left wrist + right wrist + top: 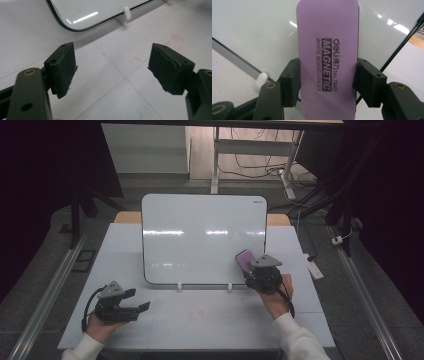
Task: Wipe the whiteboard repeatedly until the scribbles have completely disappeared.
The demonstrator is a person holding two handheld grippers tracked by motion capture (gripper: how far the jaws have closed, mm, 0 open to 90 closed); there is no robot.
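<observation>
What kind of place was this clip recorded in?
Probably a lab or data-collection room: a white table holding a propped whiteboard, dark curtains at the sides, loose cables on the floor behind.

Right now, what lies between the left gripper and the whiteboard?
Bare table between the left gripper and whiteboard, seen in the high view.

The surface (210, 320) is a pale grey-white top crossed by thin seams that divide it into panels. On it, toward twelve o'clock, a whiteboard (200, 237) with a dark rim and rounded corners stands propped, leaning back, its lower edge seated in two small white clips (179, 286) that rest on the surface near the centre. Faint red pen marks (175, 41) stain the bare top just at six o'clock of the clips.
</observation>
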